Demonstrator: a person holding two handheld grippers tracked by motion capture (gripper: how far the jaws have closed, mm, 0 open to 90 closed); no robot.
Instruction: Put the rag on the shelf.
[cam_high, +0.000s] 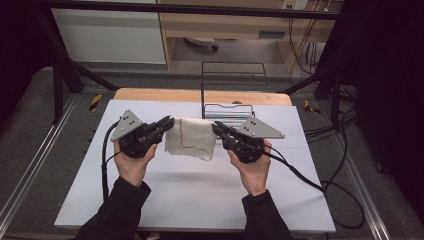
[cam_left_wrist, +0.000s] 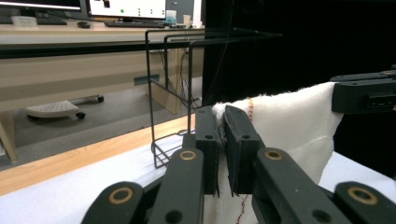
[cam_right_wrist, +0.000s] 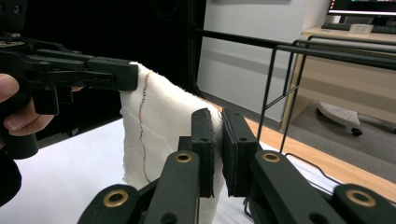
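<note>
Small white woven cloth with a wavy red stitched line (cam_high: 190, 138) hangs in the air above the pale grey surface (cam_high: 190, 195), stretched between the two grippers, lower edge hanging free. Left gripper (cam_high: 165, 124) pinches the cloth's upper left corner; in the left gripper view its black jaws are nearly together with the white fabric (cam_left_wrist: 285, 121) clamped in the narrow gap. Right gripper (cam_high: 218, 128) pinches the upper right corner; in the right gripper view its jaws are likewise almost closed on the fabric (cam_right_wrist: 159, 121), cloth draping down on the far side. Both grippers point inward toward each other, each held in a hand in a dark sleeve, grey three-cornered plates on top. Cloth top edge runs roughly level between the two grips, slight sag in the middle. Black wire rack with upright frame (cam_high: 232, 90) stands on the surface just behind the cloth, near the right gripper. Wooden edge strip (cam_high: 150, 95) along the far side of the surface. Black cables trail off both grippers.
</note>
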